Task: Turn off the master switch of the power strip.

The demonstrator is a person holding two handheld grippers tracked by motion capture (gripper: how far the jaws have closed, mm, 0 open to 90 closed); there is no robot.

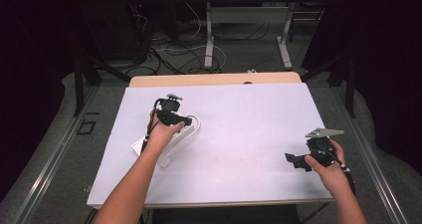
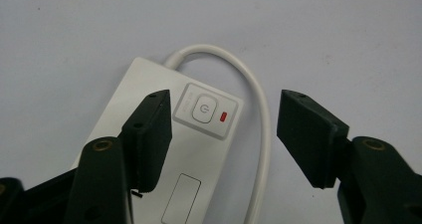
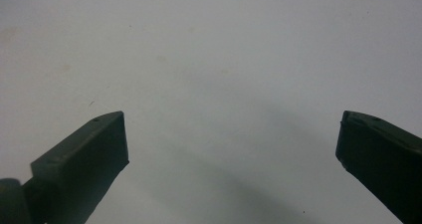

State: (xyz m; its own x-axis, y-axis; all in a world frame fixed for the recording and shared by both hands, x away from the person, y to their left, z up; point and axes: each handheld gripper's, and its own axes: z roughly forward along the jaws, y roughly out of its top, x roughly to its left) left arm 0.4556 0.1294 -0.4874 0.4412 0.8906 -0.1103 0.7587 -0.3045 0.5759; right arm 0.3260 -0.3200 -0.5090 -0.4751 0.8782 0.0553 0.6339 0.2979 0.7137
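The left tongs (image 2: 224,129) stand open over the switch end of a white power strip (image 2: 149,149), their pads apart and pressing on nothing. One jaw hangs above the strip's body and the other beyond the white cable (image 2: 259,114) that loops out of the strip's end and back alongside it. Between the jaws sit the power button (image 2: 204,109) and a small red indicator (image 2: 223,116). In the high view the left tongs (image 1: 185,120) hover above the strip (image 1: 171,144), which lies on the left half of the white tabletop (image 1: 239,134).

The right tongs (image 3: 231,144) are also open, with nothing between them but bare tabletop; in the high view they (image 1: 293,162) rest near the right front edge, well apart from the strip.

The step in hand looks like work at the switch end. Next, a jaw tip would have to be aimed squarely at the button, or the jaws closed around the cable, without shoving the strip.
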